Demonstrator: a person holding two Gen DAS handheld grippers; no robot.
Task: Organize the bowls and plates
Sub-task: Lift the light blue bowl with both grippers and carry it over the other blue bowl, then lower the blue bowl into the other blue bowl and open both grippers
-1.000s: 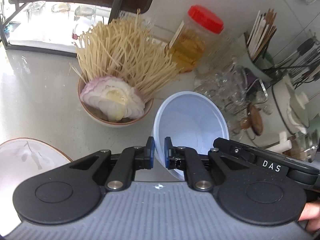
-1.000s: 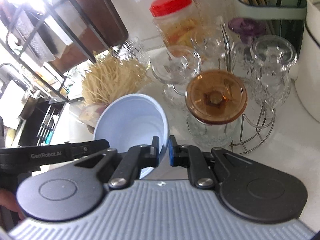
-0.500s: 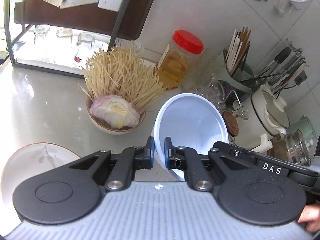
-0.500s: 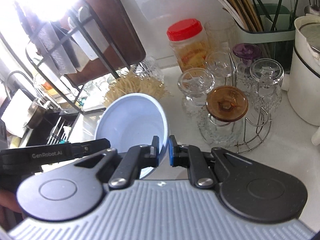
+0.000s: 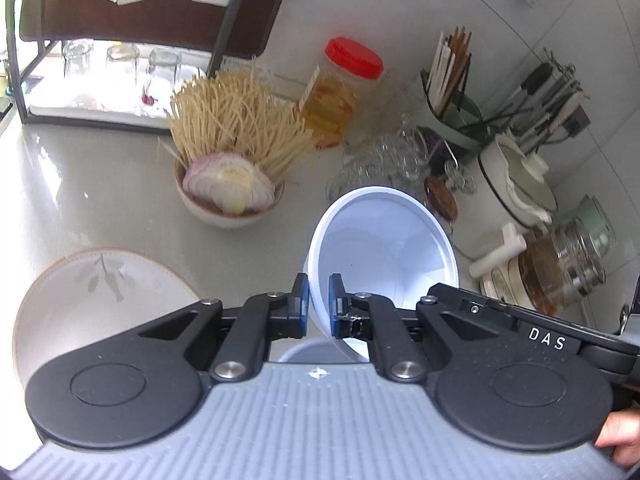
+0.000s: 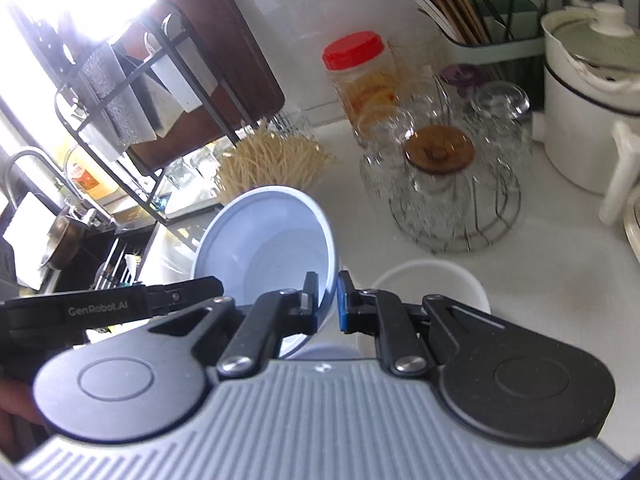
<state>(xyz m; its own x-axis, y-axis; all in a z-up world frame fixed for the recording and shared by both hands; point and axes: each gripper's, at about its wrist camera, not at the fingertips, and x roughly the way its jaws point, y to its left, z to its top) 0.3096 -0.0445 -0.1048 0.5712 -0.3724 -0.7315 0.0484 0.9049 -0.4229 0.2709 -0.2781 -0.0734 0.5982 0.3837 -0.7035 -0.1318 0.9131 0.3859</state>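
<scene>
Both grippers hold one pale blue bowl (image 5: 384, 248) by opposite sides of its rim, tilted on edge above the counter. My left gripper (image 5: 318, 304) is shut on the rim's left side. My right gripper (image 6: 327, 298) is shut on the rim's right side, and the bowl (image 6: 268, 248) fills the middle of that view. A white floral plate (image 5: 92, 300) lies at the lower left. A white bowl (image 6: 430, 284) sits on the counter just behind my right gripper. Another rim (image 5: 308, 350) shows below the held bowl.
A bowl of noodles and sliced onion (image 5: 232, 184) stands on the counter. Behind it are a red-lidded jar (image 5: 340, 92), glasses on a wire rack (image 6: 452, 184), a utensil holder (image 5: 452, 92), a white pot (image 6: 592, 92) and a dish rack (image 5: 100, 76).
Both grippers have lifted and drawn back with the blue bowl, so more of the counter shows. The white bowl and the plate have come further into view.
</scene>
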